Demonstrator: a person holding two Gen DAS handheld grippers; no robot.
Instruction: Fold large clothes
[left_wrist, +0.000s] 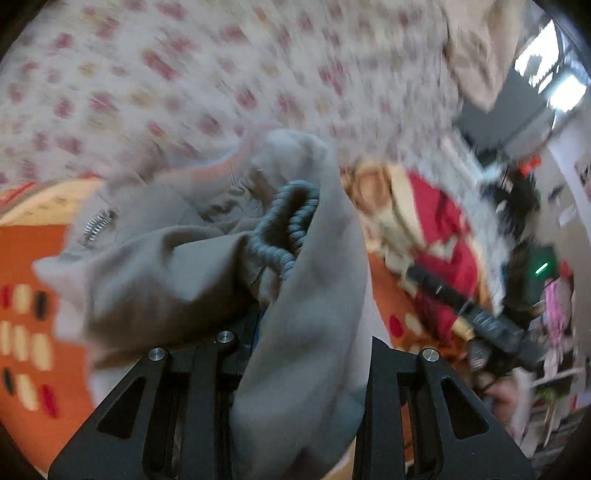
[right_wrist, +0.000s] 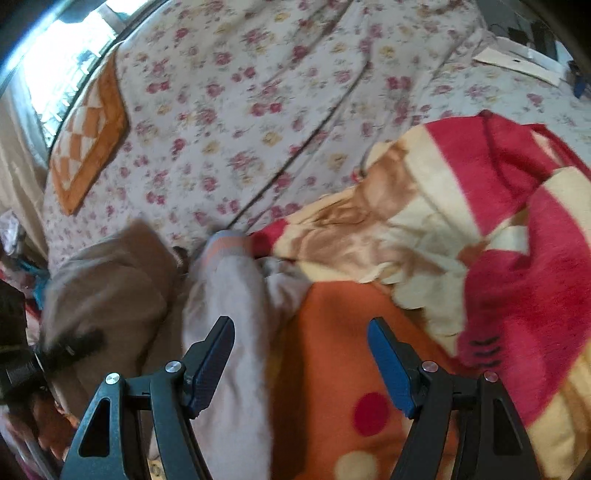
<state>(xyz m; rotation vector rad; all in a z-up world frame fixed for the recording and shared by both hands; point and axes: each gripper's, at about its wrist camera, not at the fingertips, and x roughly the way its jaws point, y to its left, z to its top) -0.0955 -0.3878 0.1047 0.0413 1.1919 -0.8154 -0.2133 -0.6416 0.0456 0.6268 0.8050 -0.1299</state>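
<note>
A grey-beige zip sweatshirt (left_wrist: 303, 295) with a ribbed grey cuff (left_wrist: 291, 218) and a metal zipper (left_wrist: 96, 223) fills the left wrist view. My left gripper (left_wrist: 291, 332) is shut on the sweatshirt; the cloth bunches between and over its fingers, hiding the tips. In the right wrist view the sweatshirt's pale sleeve (right_wrist: 231, 332) runs up past the left finger to a striped cuff (right_wrist: 227, 240). My right gripper (right_wrist: 301, 328) is open and empty, its blue pads apart above the sleeve and the orange blanket (right_wrist: 332, 354). It also shows in the left wrist view (left_wrist: 491, 325).
A floral bedsheet (right_wrist: 258, 92) covers the bed behind. A crumpled red and cream blanket (right_wrist: 498, 240) lies at the right. An orange checked pillow (right_wrist: 88, 136) sits far left. A brown garment part (right_wrist: 110, 288) lies left of the sleeve. Room clutter stands at the right of the left wrist view.
</note>
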